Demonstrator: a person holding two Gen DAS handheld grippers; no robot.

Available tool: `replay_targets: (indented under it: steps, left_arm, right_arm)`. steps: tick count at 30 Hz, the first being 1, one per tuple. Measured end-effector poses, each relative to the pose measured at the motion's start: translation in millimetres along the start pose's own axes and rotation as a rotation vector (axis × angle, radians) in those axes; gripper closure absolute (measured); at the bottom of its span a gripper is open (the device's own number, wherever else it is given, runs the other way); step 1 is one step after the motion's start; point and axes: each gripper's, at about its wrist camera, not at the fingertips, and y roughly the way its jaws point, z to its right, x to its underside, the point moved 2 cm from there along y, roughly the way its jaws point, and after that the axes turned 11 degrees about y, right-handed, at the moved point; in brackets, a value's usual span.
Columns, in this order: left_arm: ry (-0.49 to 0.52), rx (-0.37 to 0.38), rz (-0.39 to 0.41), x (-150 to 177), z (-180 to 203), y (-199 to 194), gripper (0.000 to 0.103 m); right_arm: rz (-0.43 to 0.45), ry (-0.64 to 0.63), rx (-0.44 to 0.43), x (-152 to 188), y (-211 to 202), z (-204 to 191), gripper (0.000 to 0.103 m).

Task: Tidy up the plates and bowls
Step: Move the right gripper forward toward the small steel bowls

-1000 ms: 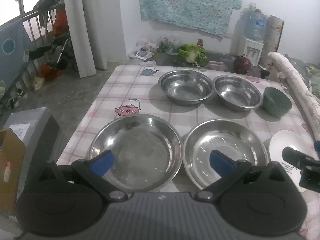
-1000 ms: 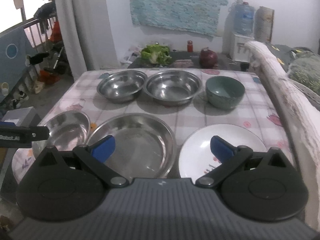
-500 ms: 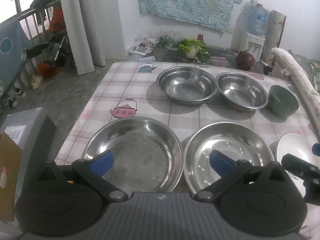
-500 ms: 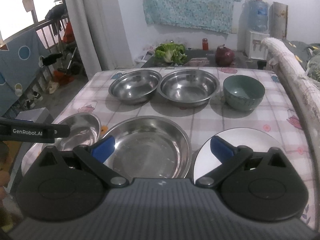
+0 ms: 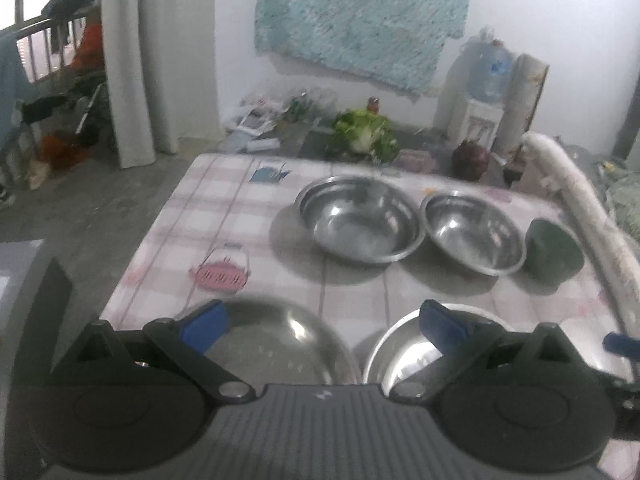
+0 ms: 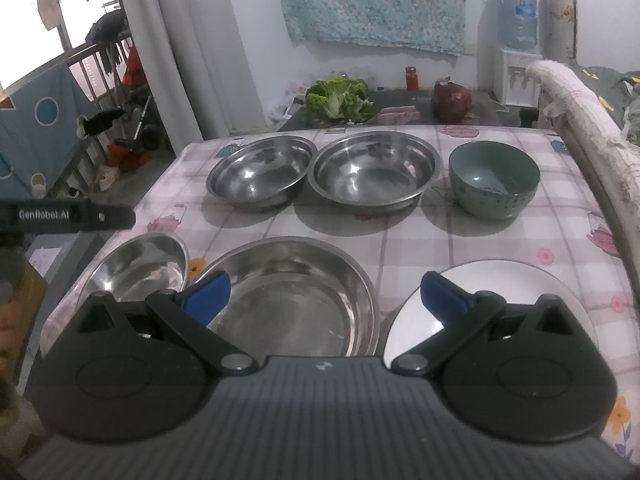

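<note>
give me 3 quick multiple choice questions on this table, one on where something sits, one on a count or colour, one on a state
1. Where is the green bowl?
A. back row, right end
B. front row, left end
C. inside a steel bowl

2. How many steel bowls are in the back row?
A. one
B. two
C. four

3. What state is the right gripper in?
A. shut on the white plate
B. shut on a steel plate
C. open, holding nothing

Answers:
1. A: it stands right of the second steel bowl in the far row.
2. B: only that one and the first steel bowl stand there.
3. C: its blue fingers are spread above the steel plate and white plate.
</note>
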Motion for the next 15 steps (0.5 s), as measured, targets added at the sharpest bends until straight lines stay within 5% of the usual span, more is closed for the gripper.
replay_targets:
  steps: [10,15]
  left_arm:
    - [0.044,-0.080,-0.016,-42,-23,76,0.013]
    - [0.042,-0.089,-0.096,-56,-28,124,0.033]
  right_arm:
    - [-0.001,0.011,-0.030,-10,29,5,0.003]
    - [0.046,-0.046,-0.059,-43,41,-2,0.005]
